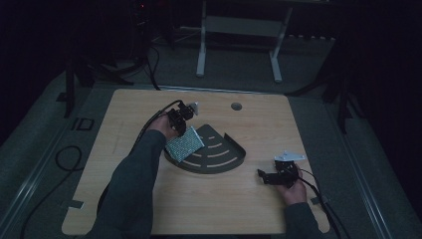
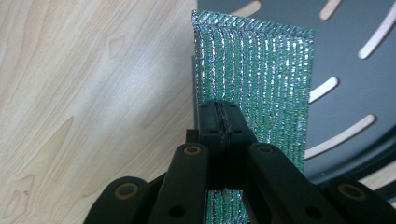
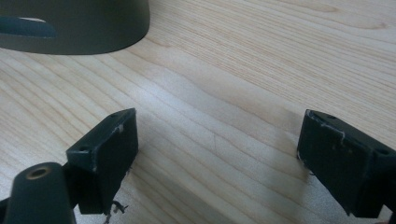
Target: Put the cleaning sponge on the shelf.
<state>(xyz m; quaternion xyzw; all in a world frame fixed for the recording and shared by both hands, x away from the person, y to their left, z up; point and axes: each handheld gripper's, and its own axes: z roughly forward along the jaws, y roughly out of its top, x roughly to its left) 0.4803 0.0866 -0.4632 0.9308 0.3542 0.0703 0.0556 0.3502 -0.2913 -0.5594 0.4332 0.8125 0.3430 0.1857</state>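
A shiny green woven cloth (image 1: 185,144) hangs tilted over the left edge of a dark fan-shaped slotted tray (image 1: 221,160). My left gripper (image 1: 177,125) is shut on its upper edge. In the left gripper view the jaws of the left gripper (image 2: 223,119) pinch the cloth (image 2: 254,70), with the tray (image 2: 355,70) behind it on the right. My right gripper (image 1: 262,176) rests low at the table's right front, pointing left toward the tray. In the right gripper view the right gripper (image 3: 217,154) stands open over bare wood, and the tray wall (image 3: 84,28) is at the top left.
The wooden table (image 1: 149,209) has a round hole (image 1: 236,106) near its far edge. A white stand frame (image 1: 201,50) stands on the floor beyond the table. Cables (image 1: 64,159) lie on the floor to the left, and each gripper trails one.
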